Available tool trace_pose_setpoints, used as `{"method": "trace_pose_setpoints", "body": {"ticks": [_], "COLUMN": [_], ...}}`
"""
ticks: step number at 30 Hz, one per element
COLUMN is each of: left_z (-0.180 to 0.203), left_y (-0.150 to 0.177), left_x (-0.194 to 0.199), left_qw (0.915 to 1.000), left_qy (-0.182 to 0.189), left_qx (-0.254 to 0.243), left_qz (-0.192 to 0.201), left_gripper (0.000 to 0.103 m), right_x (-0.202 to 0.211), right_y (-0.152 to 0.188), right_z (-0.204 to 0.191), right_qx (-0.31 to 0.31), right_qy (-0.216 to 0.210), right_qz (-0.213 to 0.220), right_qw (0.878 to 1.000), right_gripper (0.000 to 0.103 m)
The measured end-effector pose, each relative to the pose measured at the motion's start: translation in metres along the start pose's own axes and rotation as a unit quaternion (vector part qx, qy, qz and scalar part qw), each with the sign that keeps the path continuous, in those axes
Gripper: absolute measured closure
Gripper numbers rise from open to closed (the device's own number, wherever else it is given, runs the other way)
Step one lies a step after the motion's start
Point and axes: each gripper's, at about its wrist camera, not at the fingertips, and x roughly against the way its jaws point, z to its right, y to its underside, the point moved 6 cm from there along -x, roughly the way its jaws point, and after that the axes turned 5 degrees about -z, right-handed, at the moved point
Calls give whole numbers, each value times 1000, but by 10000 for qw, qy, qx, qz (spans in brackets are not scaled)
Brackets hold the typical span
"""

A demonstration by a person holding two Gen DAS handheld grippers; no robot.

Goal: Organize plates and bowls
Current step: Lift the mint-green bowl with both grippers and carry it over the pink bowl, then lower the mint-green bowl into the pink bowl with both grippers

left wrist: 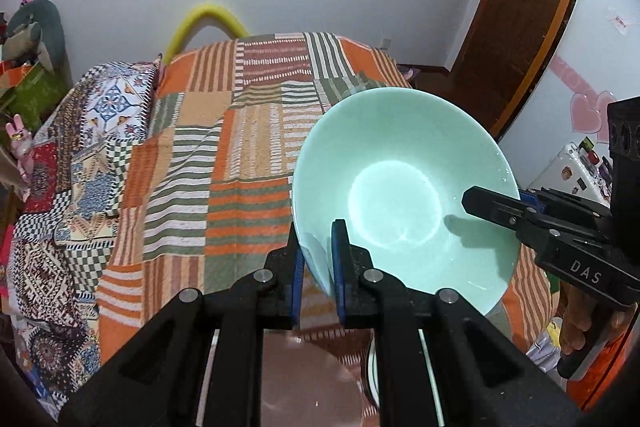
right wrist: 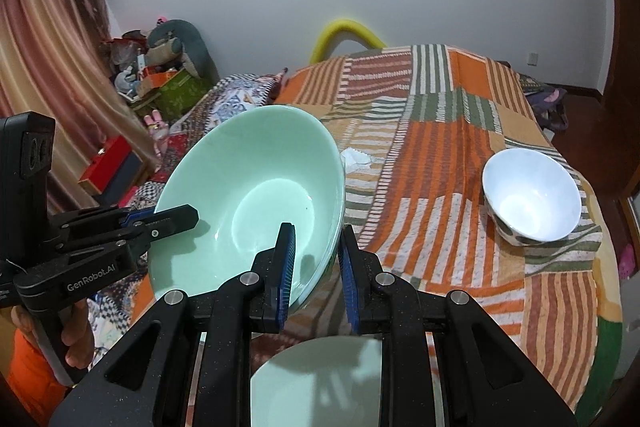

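A large mint-green bowl (left wrist: 400,167) (right wrist: 248,179) hangs tilted above the table, held from two sides. In the left wrist view my left gripper (left wrist: 318,241) is shut on its near rim, one blue pad inside and one outside. My right gripper (left wrist: 490,207) clamps the bowl's right rim there. The right wrist view shows my right gripper (right wrist: 317,241) shut on the near rim and my left gripper (right wrist: 176,221) biting the left rim. A white bowl (right wrist: 532,201) stands upright on the striped cloth (right wrist: 440,187) at the right. A pale green plate (right wrist: 320,379) lies below my right gripper.
A brownish plate (left wrist: 312,379) lies under my left gripper, with a pale plate's edge (left wrist: 372,375) beside it. The cloth-covered table (left wrist: 240,147) stretches toward a yellow foam arch (left wrist: 204,19). A crumpled tissue (right wrist: 356,159) lies mid-table. Clutter and a curtain (right wrist: 40,67) stand at the left.
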Motion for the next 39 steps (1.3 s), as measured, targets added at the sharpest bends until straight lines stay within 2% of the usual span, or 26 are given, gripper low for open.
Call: {"method": "trace_pose_setpoints", "body": {"ticks": [10,17,28,39], "left_z": [-6,-17,-40,-59], "left_y": [28,55,92,122], "left_x": [50,64,62,42], "left_qw": [9995,9991,9984,9969], "left_qy": [-132,-288,-409,-451], "left_qx": [99,213,399,613], "left_qz": [255,233,47,-195], "left_gripper": [91,91,91,91], "right_x": [17,16,2,-22], "right_y": [15,29,57,81], "right_z": [-33,-54,-75,-85], "right_qx": [218,394,434,379], "right_qy": [-201,-344,-532,-597], "right_qz": [142,50,-234,-612], "right_qw": [9995,9986,9974,9956], "right_gripper": [83,83,83,83]}}
